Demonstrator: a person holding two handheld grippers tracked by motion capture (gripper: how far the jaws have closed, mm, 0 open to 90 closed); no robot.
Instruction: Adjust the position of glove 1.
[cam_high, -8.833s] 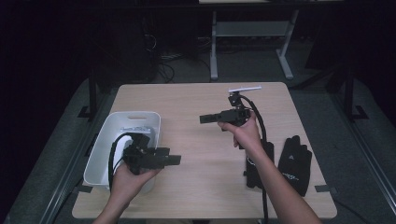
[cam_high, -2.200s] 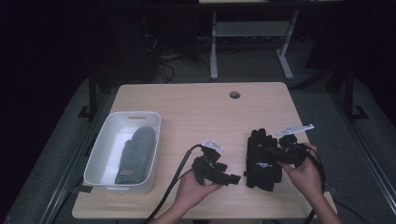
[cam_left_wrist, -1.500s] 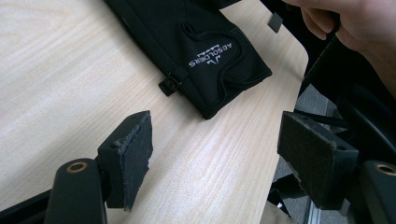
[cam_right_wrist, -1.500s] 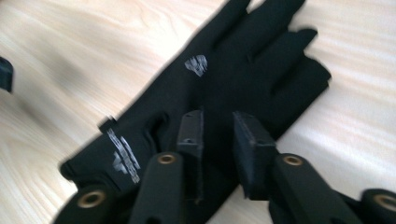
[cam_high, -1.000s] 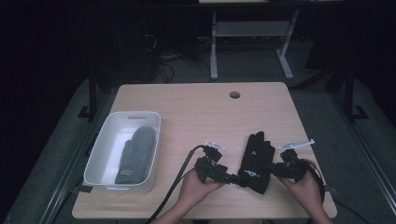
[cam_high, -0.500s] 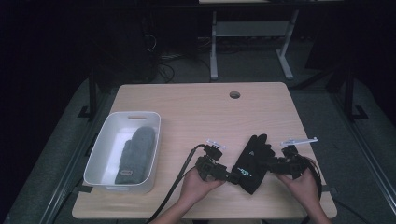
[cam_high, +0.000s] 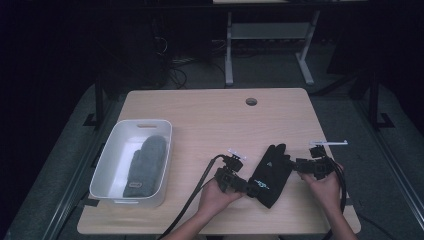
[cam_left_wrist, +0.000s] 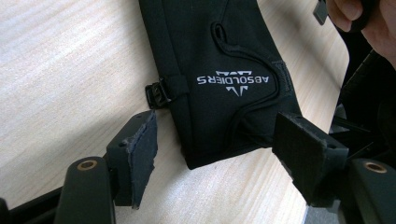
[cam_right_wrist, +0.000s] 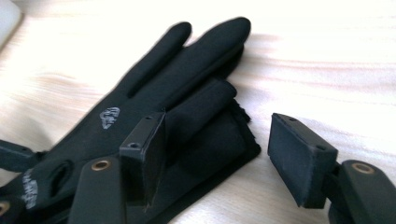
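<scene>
A black glove (cam_high: 270, 173) lies flat on the wooden table (cam_high: 210, 115), fingers pointing away from the person. My left gripper (cam_high: 248, 189) sits at its cuff. In the left gripper view the cuff end of the glove (cam_left_wrist: 224, 60), with white lettering, lies between the jaws of my left gripper (cam_left_wrist: 217, 158); they have just been closing a little, and the pads stand clear of the fabric. My right gripper (cam_high: 298, 165) is at the glove's right edge. Its jaws have just been opening, and in the right gripper view my right gripper (cam_right_wrist: 219, 154) straddles the edge of the glove (cam_right_wrist: 187, 93) without pressing it.
A white bin (cam_high: 145, 123) stands at the table's left with a grey mitten (cam_high: 144, 162) inside. A round cable hole (cam_high: 251, 101) is near the far edge. The near table edge lies just behind both hands. Cables trail from both grippers off the front.
The right gripper's jaws have opened off the glove and drawn back slightly to the right. The glove has settled flat. The left hand has stayed at the cuff.
</scene>
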